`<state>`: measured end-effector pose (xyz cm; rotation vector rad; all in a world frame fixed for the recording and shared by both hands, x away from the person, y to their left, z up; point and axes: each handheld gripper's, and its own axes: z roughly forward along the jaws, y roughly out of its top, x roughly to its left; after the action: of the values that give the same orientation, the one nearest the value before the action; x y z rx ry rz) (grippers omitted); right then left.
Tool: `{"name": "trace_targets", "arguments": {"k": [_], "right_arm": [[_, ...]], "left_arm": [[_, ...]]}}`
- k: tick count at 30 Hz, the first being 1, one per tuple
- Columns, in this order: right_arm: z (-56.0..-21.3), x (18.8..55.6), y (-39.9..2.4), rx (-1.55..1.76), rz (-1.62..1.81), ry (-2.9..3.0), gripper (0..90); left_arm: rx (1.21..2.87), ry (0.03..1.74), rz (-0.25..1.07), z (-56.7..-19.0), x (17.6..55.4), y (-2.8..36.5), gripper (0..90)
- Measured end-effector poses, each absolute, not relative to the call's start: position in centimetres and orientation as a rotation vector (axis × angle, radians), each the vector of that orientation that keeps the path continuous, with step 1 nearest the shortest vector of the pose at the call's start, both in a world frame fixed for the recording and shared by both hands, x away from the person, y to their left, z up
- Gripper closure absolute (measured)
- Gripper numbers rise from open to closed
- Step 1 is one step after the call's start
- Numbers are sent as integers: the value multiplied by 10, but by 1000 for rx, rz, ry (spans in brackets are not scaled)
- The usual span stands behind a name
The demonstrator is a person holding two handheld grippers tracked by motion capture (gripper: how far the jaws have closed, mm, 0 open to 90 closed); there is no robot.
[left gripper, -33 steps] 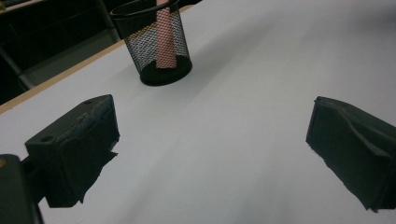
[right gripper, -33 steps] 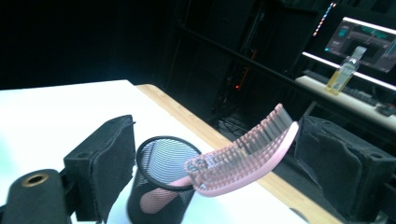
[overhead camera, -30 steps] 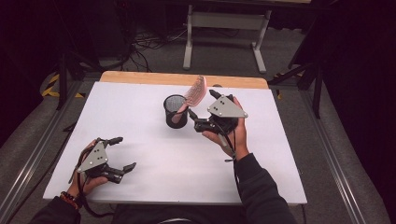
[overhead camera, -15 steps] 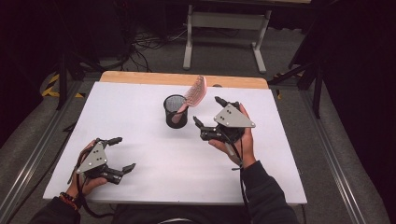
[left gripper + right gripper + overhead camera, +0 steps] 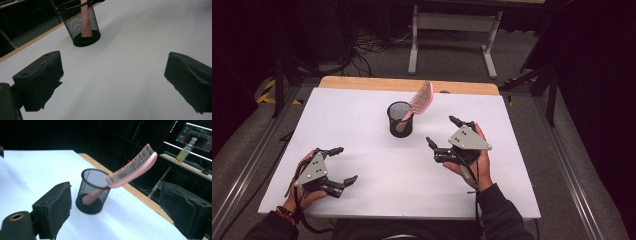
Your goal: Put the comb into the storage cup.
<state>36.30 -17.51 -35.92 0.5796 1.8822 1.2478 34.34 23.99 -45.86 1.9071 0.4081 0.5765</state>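
beside the released right hand-held gripper (image 5: 443,132), apart, a pink comb (image 5: 420,100) leans in the mesh cup (image 5: 400,120).

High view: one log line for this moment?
pink comb handle-down in mesh cup | left gripper open | right gripper open

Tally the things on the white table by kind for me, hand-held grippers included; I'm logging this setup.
Black mesh cup: 1
Pink hairbrush, standing handle-down in the cup: 1
Hand-held grippers, left hand-held gripper and right hand-held gripper, both with jaws apart: 2
Total: 4
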Motion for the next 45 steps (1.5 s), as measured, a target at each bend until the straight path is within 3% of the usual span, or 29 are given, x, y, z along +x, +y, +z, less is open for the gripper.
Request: {"name": "trace_targets", "arguments": {"k": [22, 45], "right_arm": [[-401, 336, -206, 598, 1253, 1936, 104], [-433, 318, -265, 738, 1162, 1891, 59]], "left_arm": [[1865, 417, 558, -455, 342, 242, 33], [1896, 395, 576, -455, 342, 239, 32]]}}
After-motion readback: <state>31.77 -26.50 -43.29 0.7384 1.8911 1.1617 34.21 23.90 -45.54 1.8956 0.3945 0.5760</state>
